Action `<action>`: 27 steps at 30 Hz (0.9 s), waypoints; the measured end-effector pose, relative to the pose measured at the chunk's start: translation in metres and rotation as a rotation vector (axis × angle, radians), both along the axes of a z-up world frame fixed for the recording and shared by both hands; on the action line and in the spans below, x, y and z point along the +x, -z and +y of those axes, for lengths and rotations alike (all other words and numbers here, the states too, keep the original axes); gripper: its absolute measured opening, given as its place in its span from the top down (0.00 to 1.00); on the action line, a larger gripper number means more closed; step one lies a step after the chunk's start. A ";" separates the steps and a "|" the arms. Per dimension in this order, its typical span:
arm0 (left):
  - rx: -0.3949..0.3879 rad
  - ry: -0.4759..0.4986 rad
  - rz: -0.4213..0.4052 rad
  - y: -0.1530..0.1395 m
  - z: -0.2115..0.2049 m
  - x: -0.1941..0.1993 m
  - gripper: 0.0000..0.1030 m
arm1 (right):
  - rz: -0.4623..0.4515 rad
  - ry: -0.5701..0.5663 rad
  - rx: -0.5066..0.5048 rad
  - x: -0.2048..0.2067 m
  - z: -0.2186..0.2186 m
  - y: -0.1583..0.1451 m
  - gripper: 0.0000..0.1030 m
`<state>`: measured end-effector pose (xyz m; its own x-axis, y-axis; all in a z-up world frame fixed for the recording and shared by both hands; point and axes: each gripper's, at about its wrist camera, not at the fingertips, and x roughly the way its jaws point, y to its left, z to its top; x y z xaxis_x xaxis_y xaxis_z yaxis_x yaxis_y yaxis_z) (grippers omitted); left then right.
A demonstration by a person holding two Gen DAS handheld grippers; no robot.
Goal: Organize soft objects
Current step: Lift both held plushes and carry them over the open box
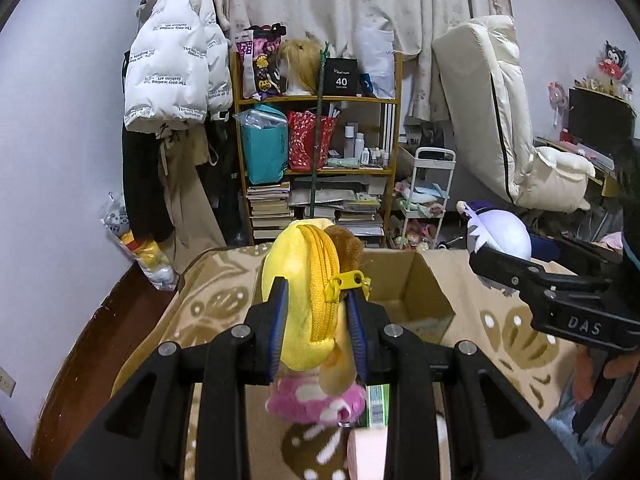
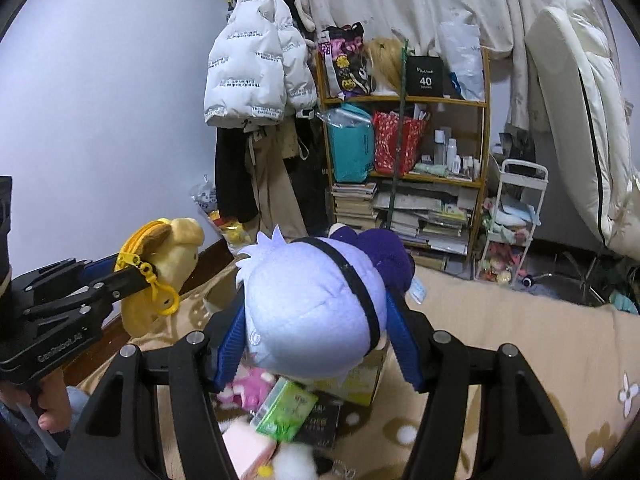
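My left gripper (image 1: 318,300) is shut on a yellow plush pouch (image 1: 304,300) with a zipper and brown ear, held above the blanket near an open cardboard box (image 1: 416,292). It also shows in the right wrist view (image 2: 168,268). My right gripper (image 2: 316,320) is shut on a pale blue-haired plush doll (image 2: 312,308) with a black band and purple body, held over the box (image 2: 360,380). The doll shows in the left wrist view (image 1: 504,236). A pink plush (image 1: 316,398) lies below the left gripper.
A tan flowered blanket (image 2: 500,320) covers the bed. A green packet (image 2: 286,410), a pink item (image 2: 246,446) and a dark booklet (image 2: 320,424) lie by the box. A cluttered wooden shelf (image 1: 320,140), hanging coats (image 1: 176,72), a white cart (image 1: 428,196) and a folded mattress (image 1: 484,112) stand behind.
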<state>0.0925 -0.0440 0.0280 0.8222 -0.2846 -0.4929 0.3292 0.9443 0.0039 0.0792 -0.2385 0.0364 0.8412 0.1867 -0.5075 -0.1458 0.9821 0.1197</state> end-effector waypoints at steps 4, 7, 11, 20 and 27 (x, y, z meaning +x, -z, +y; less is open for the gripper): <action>0.022 0.019 -0.018 -0.005 -0.011 0.020 0.73 | -0.024 0.000 0.010 0.013 -0.002 -0.007 0.35; 0.016 0.033 -0.022 -0.007 -0.018 0.035 0.73 | -0.035 0.006 0.031 0.024 -0.007 -0.008 0.34; 0.030 0.036 -0.027 0.000 -0.029 0.054 0.73 | -0.030 0.019 0.074 0.037 -0.017 0.001 0.34; 0.040 0.029 0.073 0.042 -0.043 0.087 0.72 | 0.020 -0.005 0.170 0.061 -0.031 0.035 0.34; 0.037 -0.007 0.143 0.075 -0.040 0.098 0.72 | 0.081 -0.029 0.194 0.077 -0.032 0.061 0.34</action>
<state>0.1908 -0.0837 -0.0474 0.7449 -0.2582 -0.6151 0.3219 0.9467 -0.0076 0.1565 -0.2706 -0.0249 0.7920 0.3114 -0.5251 -0.1563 0.9349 0.3187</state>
